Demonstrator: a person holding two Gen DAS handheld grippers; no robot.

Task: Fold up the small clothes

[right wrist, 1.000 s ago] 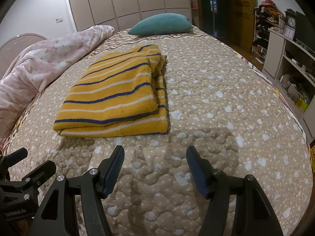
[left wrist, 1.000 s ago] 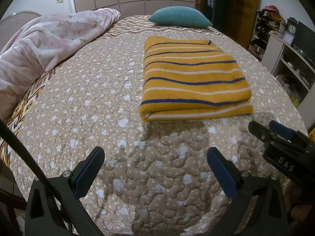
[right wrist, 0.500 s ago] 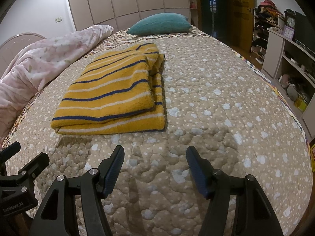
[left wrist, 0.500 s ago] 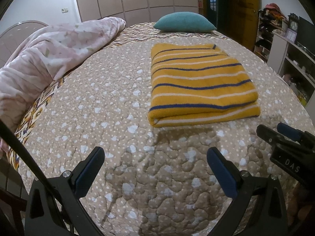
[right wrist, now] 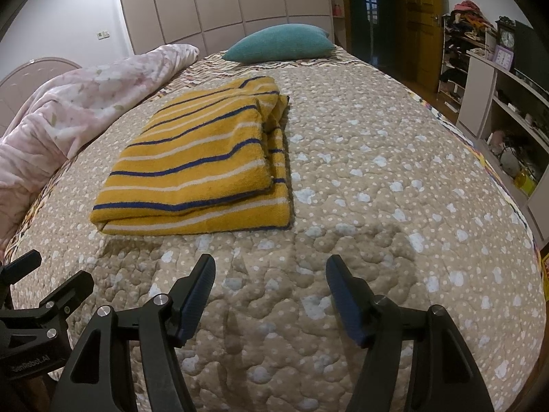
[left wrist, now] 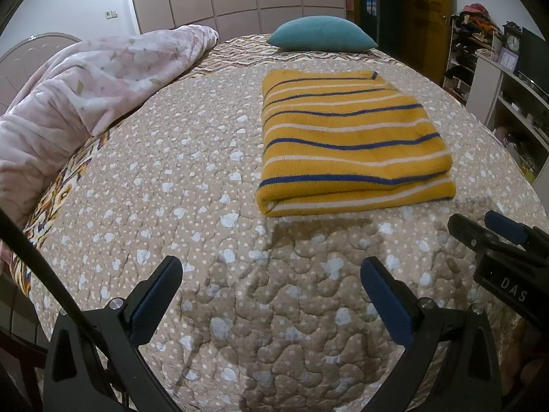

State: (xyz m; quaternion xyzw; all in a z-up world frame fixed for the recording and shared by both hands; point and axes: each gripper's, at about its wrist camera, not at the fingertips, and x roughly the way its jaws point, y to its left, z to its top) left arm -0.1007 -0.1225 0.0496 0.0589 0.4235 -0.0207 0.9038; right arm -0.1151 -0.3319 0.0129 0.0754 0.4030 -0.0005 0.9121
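A yellow garment with blue and white stripes (left wrist: 350,140) lies folded into a flat rectangle on the beige dotted quilt (left wrist: 192,206); it also shows in the right wrist view (right wrist: 202,168). My left gripper (left wrist: 271,274) is open and empty, held above the quilt short of the garment's near edge. My right gripper (right wrist: 269,271) is open and empty, near the quilt's front edge, to the right of the garment. The right gripper also shows at the right edge of the left wrist view (left wrist: 497,237), and the left gripper at the lower left of the right wrist view (right wrist: 37,292).
A pink floral duvet (left wrist: 85,92) is bunched along the bed's left side. A teal pillow (left wrist: 322,34) lies at the far end. White shelves (right wrist: 507,103) with clutter stand to the right of the bed, past a wooden door (right wrist: 418,20).
Both grippers have drawn back from the folded garment, toward the bed's near edge. The garment has not moved. Both grippers stay open.
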